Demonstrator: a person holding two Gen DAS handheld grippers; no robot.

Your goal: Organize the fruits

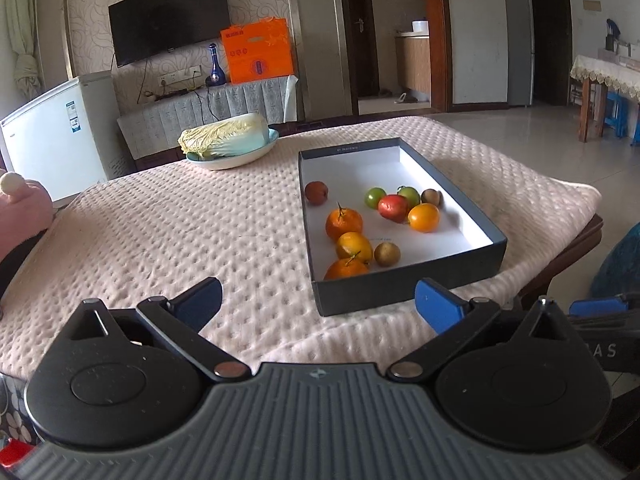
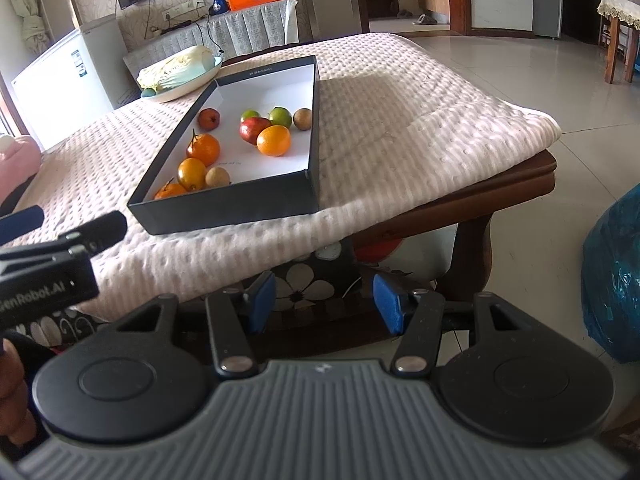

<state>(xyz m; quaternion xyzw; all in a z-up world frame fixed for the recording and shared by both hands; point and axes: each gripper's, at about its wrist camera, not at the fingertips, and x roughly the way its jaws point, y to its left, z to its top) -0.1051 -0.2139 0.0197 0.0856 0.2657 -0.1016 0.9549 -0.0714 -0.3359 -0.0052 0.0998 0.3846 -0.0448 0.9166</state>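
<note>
A cabbage point(image 1: 224, 136) lies in a bowl point(image 1: 240, 160) near a television point(image 1: 170, 20).

Wooden table point(image 2: 516, 184) under pink quilted cover point(image 1: 180, 232); on cover: dark box point(image 1: 400, 288), cabbage bowl point(image 1: 232, 160)

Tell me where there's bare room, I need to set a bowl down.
Free: the quilted cloth left of the box, below the cabbage dish; also the box's far white floor. Crowded: its near-left corner, packed with oranges.

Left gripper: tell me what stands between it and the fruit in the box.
Only the box's near wall. The left gripper is open and empty just short of it, and the nearest orange lies right behind that wall, so reach in from above.
</note>
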